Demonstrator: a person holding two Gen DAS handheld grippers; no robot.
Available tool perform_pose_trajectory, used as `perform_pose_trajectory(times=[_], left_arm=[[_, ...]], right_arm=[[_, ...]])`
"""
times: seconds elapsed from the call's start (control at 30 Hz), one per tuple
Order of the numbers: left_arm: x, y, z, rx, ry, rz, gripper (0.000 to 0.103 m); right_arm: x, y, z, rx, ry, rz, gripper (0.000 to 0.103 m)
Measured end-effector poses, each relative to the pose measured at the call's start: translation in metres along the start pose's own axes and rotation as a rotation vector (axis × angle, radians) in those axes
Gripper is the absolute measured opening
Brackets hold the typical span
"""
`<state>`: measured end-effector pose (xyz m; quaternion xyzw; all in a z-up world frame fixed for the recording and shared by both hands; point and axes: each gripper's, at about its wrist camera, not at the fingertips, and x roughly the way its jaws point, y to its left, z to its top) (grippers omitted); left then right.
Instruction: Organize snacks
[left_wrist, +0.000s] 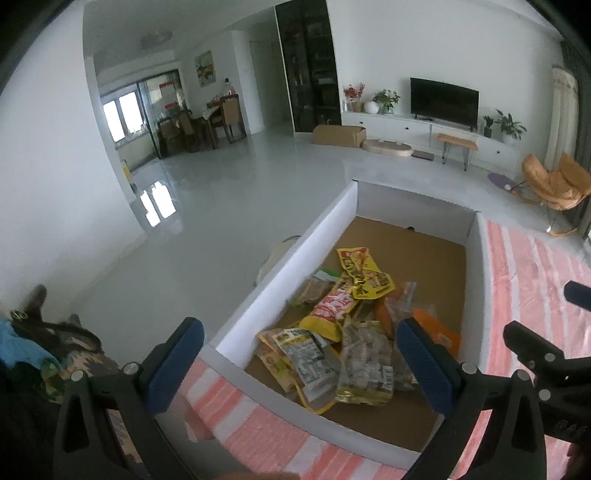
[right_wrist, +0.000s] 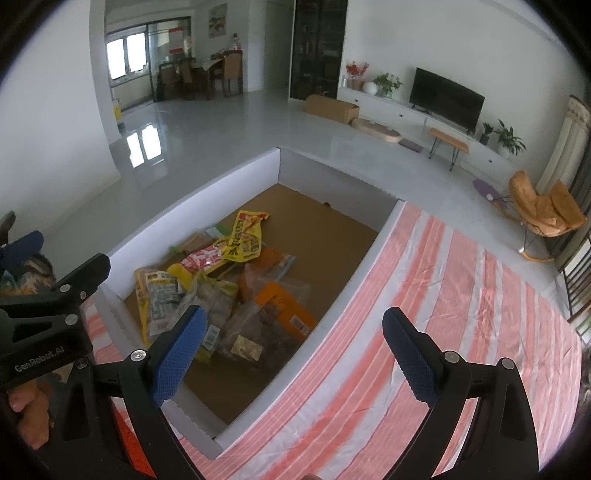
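White-walled open box with brown cardboard floor, standing on a pink-and-white striped cloth. All snack packets lie inside it, heaped loosely toward the near-left part; far half of the floor bare. Top of heap: crumpled yellow packet with red header, tilted. Beneath and overlapping it, a red-and-yellow packet. Nearest corner: yellow-edged packet with grey label, lying flat. Beside it a clear packet of pale pieces, gold bottom edge. Orange packet on the right side, partly under clear wrappers. Printing unreadable.
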<state>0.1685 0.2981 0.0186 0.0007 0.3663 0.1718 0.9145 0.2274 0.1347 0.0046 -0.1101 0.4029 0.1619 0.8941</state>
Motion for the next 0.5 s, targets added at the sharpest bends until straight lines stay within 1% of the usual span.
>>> perform_pose_trajectory(times=[0.2,0.4,0.5], left_arm=[[0.0004,0.0003,-0.0019,0.006,-0.014,0.004,0.103],[0.0010,0.0018,-0.0025,-0.002,-0.017,-0.017,0.103],[-0.0017,0.0019,-0.0051,-0.002,-0.037,-0.011,0.103]], right_arm=[[0.0031,0.0013,-0.0001,-0.008,0.007,-0.002,0.098],[0.0058,0.0025,-0.0003,-0.013,0.011,-0.004,0.098],[0.0095,0.0046,-0.0014,-0.016,0.014,-0.004,0.098]])
